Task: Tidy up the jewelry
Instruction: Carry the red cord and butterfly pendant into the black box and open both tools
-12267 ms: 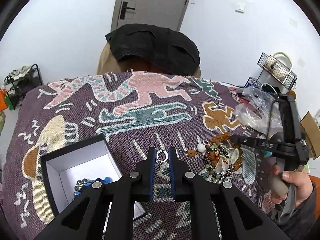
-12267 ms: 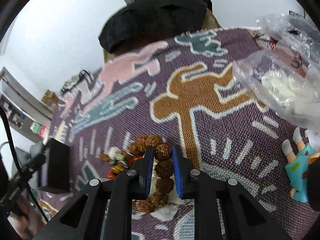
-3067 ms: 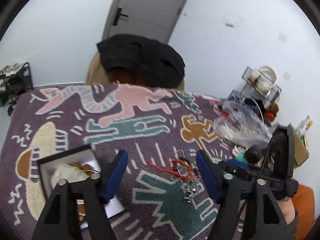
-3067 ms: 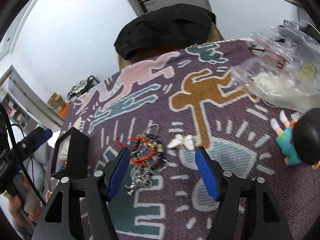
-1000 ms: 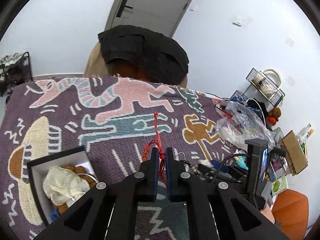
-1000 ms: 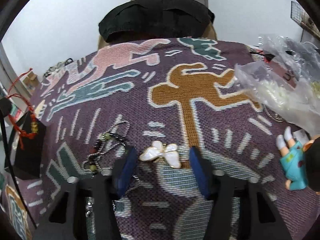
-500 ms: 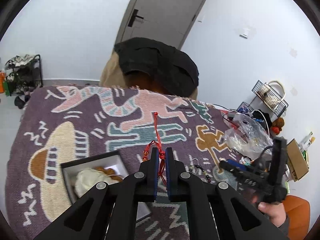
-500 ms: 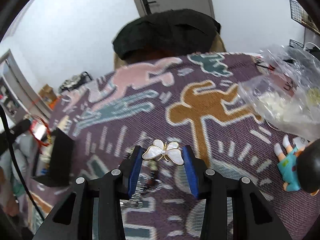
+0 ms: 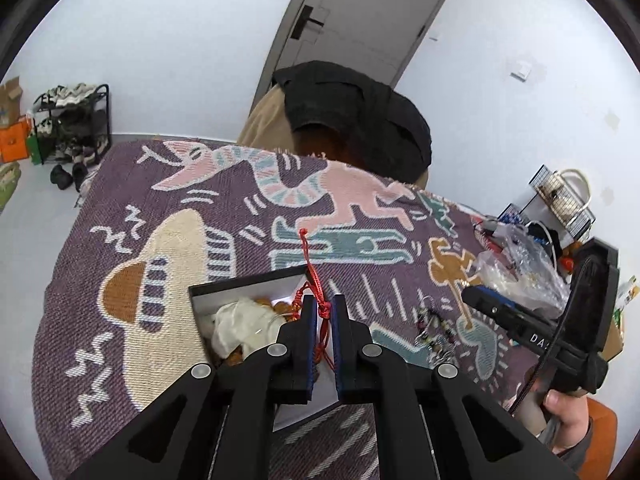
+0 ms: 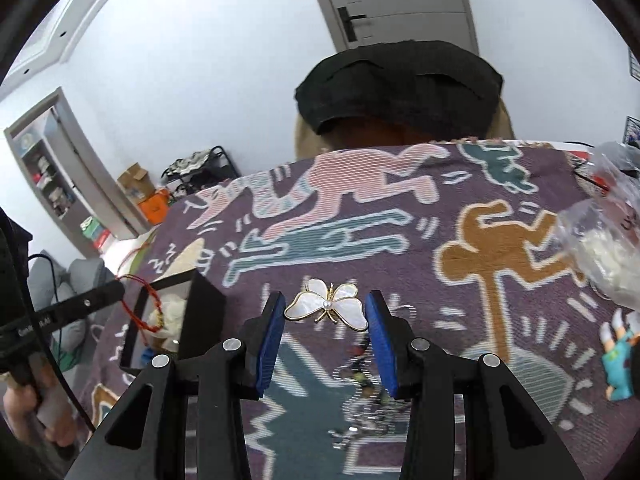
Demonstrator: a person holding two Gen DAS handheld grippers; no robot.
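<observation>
Left wrist view, bottom centre: the left gripper (image 9: 325, 312) is pinched narrow on a red cord bracelet (image 9: 310, 276), whose tail sticks up above the fingertips. Just past them sits the open black jewelry box (image 9: 248, 280), white cloth and brown beads inside, on the patterned purple blanket (image 9: 168, 200). At lower right of that frame the right gripper (image 9: 480, 300) reaches in over a tangle of beaded jewelry (image 9: 434, 332), with a clear plastic bag (image 9: 516, 268) beyond. Right wrist view: the right gripper (image 10: 325, 314) holds a white butterfly brooch (image 10: 326, 307) by its wing tips between blue pads (image 10: 378, 344) (jaws fairly wide). Below it the beaded tangle (image 10: 362, 396) lies blurred; a small figurine (image 10: 620, 364) sits at right edge. Farthest, a chair draped in a black garment (image 10: 400, 84) stands before a grey door (image 10: 400, 0)
</observation>
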